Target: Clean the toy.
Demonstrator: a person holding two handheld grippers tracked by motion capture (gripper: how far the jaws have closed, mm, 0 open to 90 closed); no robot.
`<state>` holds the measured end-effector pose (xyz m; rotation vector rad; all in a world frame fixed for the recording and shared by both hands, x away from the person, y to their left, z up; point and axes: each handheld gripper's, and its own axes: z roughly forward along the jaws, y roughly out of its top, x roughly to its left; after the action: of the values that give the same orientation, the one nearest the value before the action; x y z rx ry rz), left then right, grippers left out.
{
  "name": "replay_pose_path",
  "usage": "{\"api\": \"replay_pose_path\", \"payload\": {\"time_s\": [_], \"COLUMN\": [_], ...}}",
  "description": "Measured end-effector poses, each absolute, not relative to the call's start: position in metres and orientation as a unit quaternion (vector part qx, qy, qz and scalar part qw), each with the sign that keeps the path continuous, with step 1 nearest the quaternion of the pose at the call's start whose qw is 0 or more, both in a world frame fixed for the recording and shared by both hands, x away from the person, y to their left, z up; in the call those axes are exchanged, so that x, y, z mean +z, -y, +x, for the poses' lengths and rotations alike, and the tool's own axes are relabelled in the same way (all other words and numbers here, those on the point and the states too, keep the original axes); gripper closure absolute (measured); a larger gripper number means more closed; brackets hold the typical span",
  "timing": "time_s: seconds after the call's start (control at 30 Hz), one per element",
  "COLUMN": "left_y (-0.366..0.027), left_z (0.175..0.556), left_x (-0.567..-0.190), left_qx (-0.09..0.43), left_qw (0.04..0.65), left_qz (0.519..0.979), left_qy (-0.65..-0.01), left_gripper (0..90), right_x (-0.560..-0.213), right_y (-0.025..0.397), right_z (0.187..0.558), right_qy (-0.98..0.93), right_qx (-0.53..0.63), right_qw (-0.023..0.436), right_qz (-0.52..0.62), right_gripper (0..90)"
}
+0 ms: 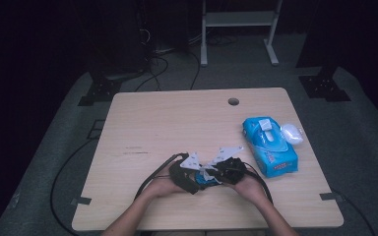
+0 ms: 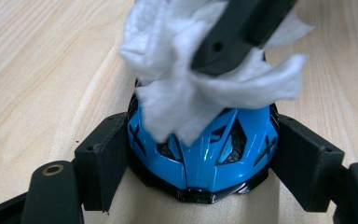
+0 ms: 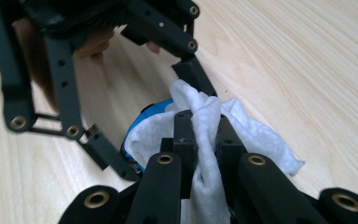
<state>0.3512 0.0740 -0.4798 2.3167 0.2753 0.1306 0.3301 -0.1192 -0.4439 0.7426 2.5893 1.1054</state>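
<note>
A: Where is the blue toy car (image 2: 200, 154)?

B: On the desk (image 1: 147, 123), close to the near edge. It is well to the left of the blue wipes pack (image 1: 270, 147).

A: What holds it?

B: The left claw (image 2: 200, 163). Its two black jaws press on the car's two sides, so it is pinching the car.

A: And the right claw (image 3: 207, 135)?

B: It is pinching a white wipe (image 3: 205, 121). The wipe is bunched up between its jaws.

A: Does the wipe touch the car?

B: Yes. It lies on top of the car, over its front.

A: Anything else by the pack?

B: A small white thing (image 1: 292, 132) sits just beside the pack, at its right. I cannot tell what it is.
</note>
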Motion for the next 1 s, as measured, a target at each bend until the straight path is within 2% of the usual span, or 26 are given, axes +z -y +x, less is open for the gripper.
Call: {"api": "replay_pose_path", "payload": {"time_s": [0.2,0.4,0.5,0.8,1.0], "left_y": [-0.074,-0.073,-0.074,-0.074,-0.075], "left_z": [0.351,0.35,0.351,0.351,0.351], "left_x": [-0.48,-0.48,-0.48,-0.48,-0.48], "left_qx": [0.052,0.051,0.051,0.052,0.052], "left_qw": [0.393,0.394,0.393,0.394,0.393], "left_qz": [0.911,0.911,0.911,0.911,0.912], "left_qy": [-0.111,-0.111,-0.109,-0.108,-0.108], "left_gripper": [24.2,24.2,24.2,24.2,24.2], "right_x": [-0.448,-0.444,-0.441,-0.444,-0.445], "right_y": [0.103,0.129,0.135,0.155,0.134], "right_z": [0.333,0.335,0.335,0.341,0.343], "right_qy": [-0.889,-0.875,-0.875,-0.865,-0.873], "right_qx": [0.366,0.38,0.368,0.369,0.37], "right_qw": [0.137,0.136,0.158,0.148,0.143], "right_qz": [0.241,0.266,0.272,0.305,0.284], "right_gripper": [82.4,82.3,82.4,82.5,82.4]}}
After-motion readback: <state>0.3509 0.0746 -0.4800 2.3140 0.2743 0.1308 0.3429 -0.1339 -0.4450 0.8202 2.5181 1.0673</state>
